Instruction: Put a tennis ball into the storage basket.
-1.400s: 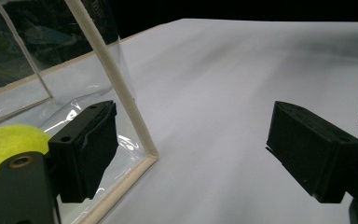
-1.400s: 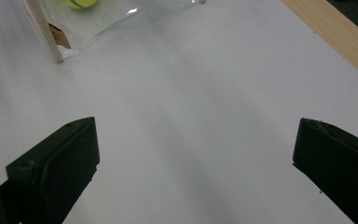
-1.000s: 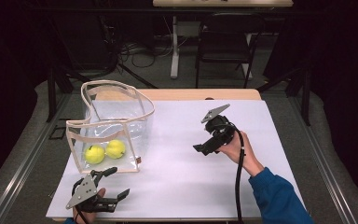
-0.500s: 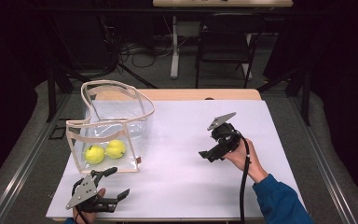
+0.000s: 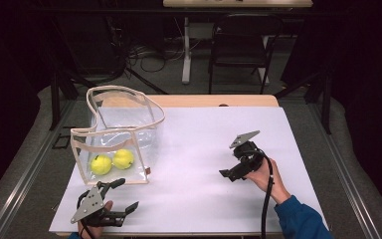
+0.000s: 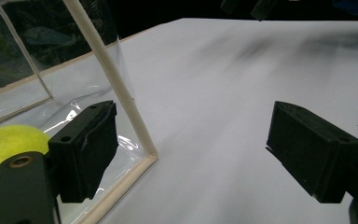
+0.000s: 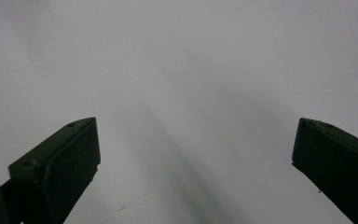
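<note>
Bag: clear plastic bag (image 5: 122, 137) with cream trim stands upright on the white surface (image 5: 199, 144), toward its left side, mouth open upward.
Contents: two yellow-green balls (image 5: 112, 162) sit side by side on the bag's floor, touching.
Your left tongs (image 5: 122, 199): low at the surface's near-left edge, just in front of the bag, jaws spread wide and holding nothing. In the left gripper view the bag's cream corner seam (image 6: 121, 100) stands just beside one jaw, with a ball (image 6: 9, 147) behind the clear wall.
Your right tongs (image 5: 227, 174): right of centre, well apart from the bag, pointing toward it, jaws wide apart and empty over bare surface.
</note>
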Tool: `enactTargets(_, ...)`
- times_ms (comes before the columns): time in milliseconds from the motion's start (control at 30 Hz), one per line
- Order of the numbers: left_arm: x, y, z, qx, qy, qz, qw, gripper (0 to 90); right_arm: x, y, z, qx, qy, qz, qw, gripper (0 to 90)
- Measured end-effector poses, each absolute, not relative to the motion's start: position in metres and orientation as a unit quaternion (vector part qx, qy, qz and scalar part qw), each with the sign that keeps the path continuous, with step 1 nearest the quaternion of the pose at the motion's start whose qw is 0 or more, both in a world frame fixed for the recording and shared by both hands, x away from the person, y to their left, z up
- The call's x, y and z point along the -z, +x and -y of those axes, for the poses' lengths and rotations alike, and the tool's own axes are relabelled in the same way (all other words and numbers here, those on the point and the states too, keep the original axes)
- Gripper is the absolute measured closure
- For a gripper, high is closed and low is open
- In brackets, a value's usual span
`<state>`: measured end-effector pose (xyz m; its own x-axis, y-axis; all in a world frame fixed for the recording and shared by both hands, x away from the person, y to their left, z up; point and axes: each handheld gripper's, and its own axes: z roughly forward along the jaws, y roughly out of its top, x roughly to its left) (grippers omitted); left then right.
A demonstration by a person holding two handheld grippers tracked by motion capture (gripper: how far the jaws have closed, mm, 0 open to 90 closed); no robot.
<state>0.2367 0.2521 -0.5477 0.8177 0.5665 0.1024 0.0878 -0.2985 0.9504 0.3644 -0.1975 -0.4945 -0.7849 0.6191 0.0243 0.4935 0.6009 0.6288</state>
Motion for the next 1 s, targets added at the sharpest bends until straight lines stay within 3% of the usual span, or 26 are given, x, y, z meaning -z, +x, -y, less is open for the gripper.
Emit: enactTargets(1000, 0.548, 0.236, -0.252, -0.217, 0.777, -0.211, 0.552, 16.0, 0.525, 0.328, 0.238, -0.326, 0.354, -0.871, 0.098, 0.1)
